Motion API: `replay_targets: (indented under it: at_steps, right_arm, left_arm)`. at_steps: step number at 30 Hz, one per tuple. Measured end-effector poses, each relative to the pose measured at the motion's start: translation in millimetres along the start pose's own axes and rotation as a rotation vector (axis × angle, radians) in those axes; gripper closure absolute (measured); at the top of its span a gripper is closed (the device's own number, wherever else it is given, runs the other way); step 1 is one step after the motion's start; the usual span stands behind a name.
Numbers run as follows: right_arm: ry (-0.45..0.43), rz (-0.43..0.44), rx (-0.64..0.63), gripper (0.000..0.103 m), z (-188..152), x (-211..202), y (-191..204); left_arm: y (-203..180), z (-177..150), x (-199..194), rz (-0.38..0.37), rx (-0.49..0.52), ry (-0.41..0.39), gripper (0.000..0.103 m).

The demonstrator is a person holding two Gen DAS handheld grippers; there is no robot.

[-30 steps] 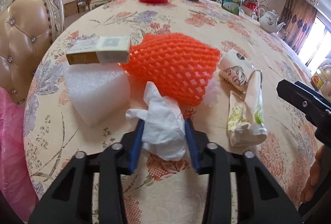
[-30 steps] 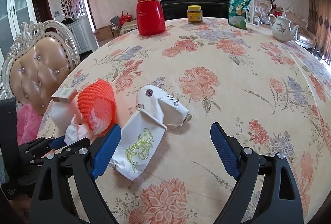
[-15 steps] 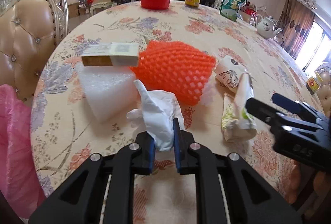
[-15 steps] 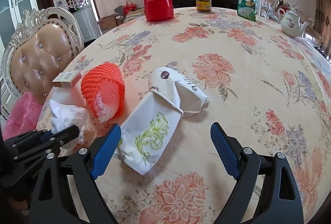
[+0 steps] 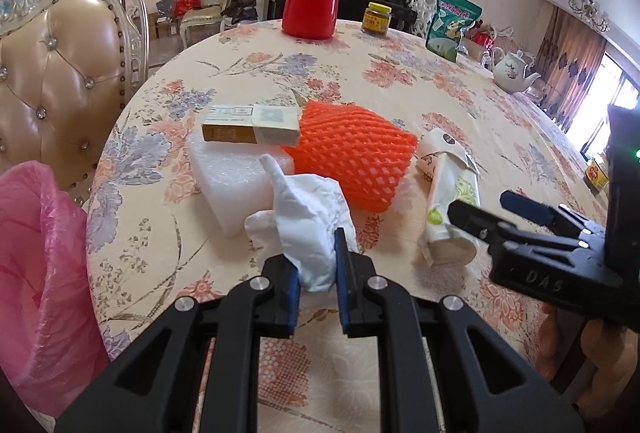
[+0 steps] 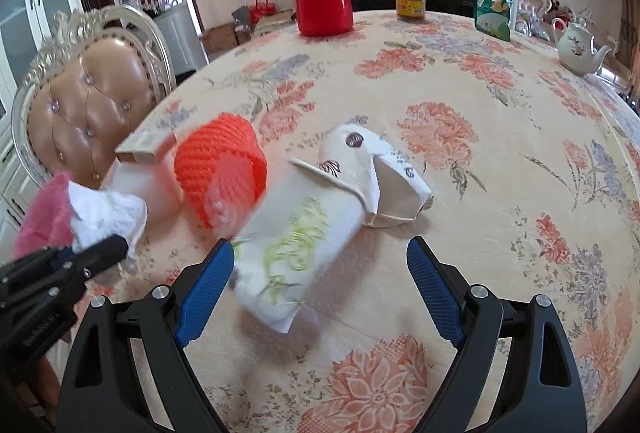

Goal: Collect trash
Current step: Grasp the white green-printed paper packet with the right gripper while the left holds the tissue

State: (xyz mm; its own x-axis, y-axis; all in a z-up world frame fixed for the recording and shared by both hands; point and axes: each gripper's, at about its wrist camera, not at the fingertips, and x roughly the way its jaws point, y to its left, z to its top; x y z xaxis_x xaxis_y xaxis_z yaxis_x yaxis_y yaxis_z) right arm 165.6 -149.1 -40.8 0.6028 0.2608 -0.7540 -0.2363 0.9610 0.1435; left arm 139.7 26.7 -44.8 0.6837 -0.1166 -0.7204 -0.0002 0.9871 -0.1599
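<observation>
My left claw is clamped shut on the crumpled white tissue, just off the floral table beside the orange foam net, with the pink bin bag lying close to its left.

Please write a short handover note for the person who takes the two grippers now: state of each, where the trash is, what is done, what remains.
Left gripper: shut on the crumpled tissue.
Right gripper: open, around the near end of the flattened paper cup, not gripping.
On the table: orange foam net, white foam sheet, small carton, second crushed cup.
Pink bag at left.
Done: tissue gripped.
Left: bag everything.
</observation>
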Motion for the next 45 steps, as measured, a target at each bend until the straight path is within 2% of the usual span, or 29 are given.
replay_targets:
  at_steps: [4, 10, 14, 17, 21, 27, 42, 44, 45]
  right_arm:
    - [0.009, 0.017, 0.002, 0.021, -0.6, 2.6, 1.3]
    - [0.049, -0.009, 0.001, 0.021, -4.4, 11.5, 0.1]
    - [0.084, -0.035, 0.006, 0.040, -7.5, 18.2, -5.7]
    - [0.087, -0.043, -0.001, 0.040, -9.0, 19.8, -6.3]
    - [0.077, -0.042, -0.006, 0.049, -9.7, 16.6, -5.8]
    - [0.065, -0.031, -0.003, 0.057, -9.3, 9.9, -9.9]
    - [-0.047, -0.037, -0.001, 0.057, 0.7, -25.7, -8.9]
    - [-0.055, -0.034, -0.007, 0.072, 2.6, -28.8, -8.3]
    - [-0.055, -0.031, -0.005, 0.072, 3.2, -30.3, -8.5]
  left_arm:
    - [0.2, 0.0, -0.4, -0.003, -0.002, 0.000, 0.088]
    - [-2.5, 0.3, -3.0, -0.010, 0.003, -0.005, 0.088]
    - [-0.6, 0.1, -4.9, -0.009, -0.001, -0.009, 0.088]
    - [-0.1, -0.7, -6.4, -0.009, -0.002, -0.010, 0.088]
    - [0.0, -0.9, -7.6, -0.009, -0.002, -0.010, 0.088]
    - [2.4, -1.5, -16.8, -0.006, -0.003, -0.023, 0.088]
    - [12.0, -3.2, -51.2, -0.007, -0.006, -0.078, 0.088]
    - [15.0, -2.4, -55.1, -0.006, -0.009, -0.087, 0.088]
    - [16.5, -2.0, -57.1, -0.005, -0.010, -0.091, 0.088]
